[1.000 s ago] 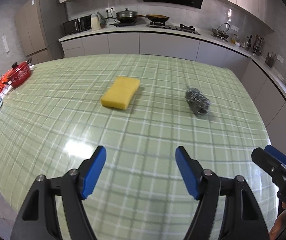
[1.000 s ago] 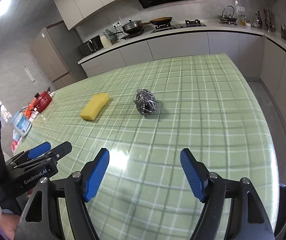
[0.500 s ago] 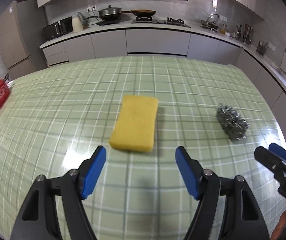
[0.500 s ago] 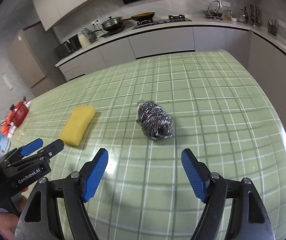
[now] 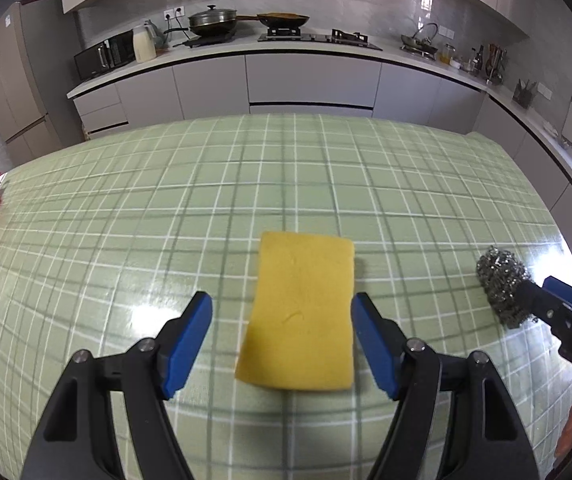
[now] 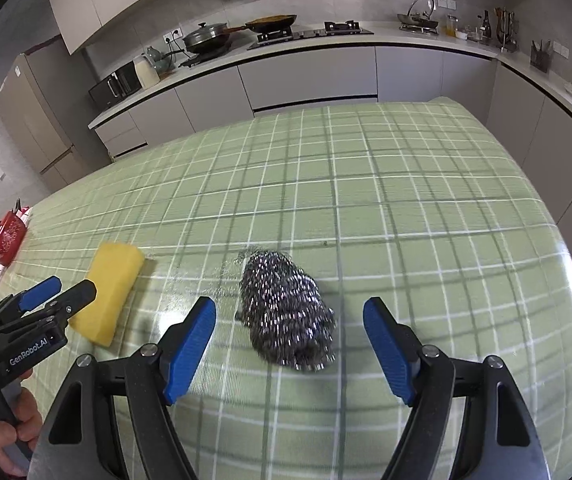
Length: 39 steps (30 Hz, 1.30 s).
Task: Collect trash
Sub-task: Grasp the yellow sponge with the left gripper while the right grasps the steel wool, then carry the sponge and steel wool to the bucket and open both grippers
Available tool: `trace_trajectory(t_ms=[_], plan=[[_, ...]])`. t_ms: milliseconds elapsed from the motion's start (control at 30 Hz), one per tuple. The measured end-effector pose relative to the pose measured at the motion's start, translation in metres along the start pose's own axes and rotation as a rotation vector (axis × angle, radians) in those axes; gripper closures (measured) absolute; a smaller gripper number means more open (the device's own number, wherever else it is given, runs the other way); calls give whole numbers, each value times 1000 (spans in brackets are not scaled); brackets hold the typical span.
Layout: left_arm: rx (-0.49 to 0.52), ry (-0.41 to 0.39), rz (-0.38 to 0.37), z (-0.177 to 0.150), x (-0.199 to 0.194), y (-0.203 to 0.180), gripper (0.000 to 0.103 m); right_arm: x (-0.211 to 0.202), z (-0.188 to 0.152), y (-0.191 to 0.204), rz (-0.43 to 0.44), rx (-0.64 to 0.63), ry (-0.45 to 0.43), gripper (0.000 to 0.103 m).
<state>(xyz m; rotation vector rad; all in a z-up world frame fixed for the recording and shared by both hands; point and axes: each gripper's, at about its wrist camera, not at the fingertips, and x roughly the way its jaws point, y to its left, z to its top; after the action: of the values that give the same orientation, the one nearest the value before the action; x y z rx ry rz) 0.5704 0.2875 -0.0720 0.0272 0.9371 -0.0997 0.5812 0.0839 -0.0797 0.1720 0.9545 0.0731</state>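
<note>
The left gripper hangs over the sponge with its jaws apart, one blue pad on each long side and a gap to both – it lines up along the sponge's length so the narrow width falls between the pads. Nothing is pinched yet; the sponge lies flat on the green checked table.

The right gripper does the same over the steel wool, jaws apart and clear of it, the ball sitting between the pads on the cloth. The two items lie near each other, so one gripper per item makes sense – each hand tilts down steeply, likely to close from above. No bin shows in either view.
</note>
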Motion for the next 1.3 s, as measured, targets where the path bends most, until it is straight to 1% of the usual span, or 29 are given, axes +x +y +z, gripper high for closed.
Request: trace_trajectory(t_ms=[33,67,300,433,600,633,667,700,733,833,900,1000,1133,1300], plan=[[-3,3,20,0,2,-1,30,3,1,0,-2,-1,3,25],[-1,8,21,0,5,-1,30,7,2,0,-4,-2,7,25],[17,61,8,1,23,-11,30,24,1,0,-16,-9,34,25],[0,88,-12,-5,29,-14,30,29,-3,2,-22,-26,38,25],[-9,78,-14,-12,27,-17,31,31,-10,7,-40,-61,25,25],[-8,72,-11,-13,27,-18,34,31,-11,9,-46,-71,21,27],[-11,63,-3,-14,26,-17,38,31,-11,11,-53,-81,16,34],[-11,57,-2,-15,24,-17,43,31,-12,13,-64,-93,11,44],[-13,58,-3,-15,24,-16,46,31,-11,14,-63,-99,9,49],[-26,59,-12,-17,22,-13,52,30,-11,15,-62,-114,12,56],[-42,63,-31,-15,19,-2,54,28,-12,13,-44,-100,17,58],[-54,63,-50,-19,10,7,55,22,-14,9,-13,-62,18,58],[-47,42,-60,-26,-10,7,56,6,-18,0,17,-16,1,58],[-36,21,-68,-34,-36,-4,56,-17,-27,-1,43,-9,-19,58]])
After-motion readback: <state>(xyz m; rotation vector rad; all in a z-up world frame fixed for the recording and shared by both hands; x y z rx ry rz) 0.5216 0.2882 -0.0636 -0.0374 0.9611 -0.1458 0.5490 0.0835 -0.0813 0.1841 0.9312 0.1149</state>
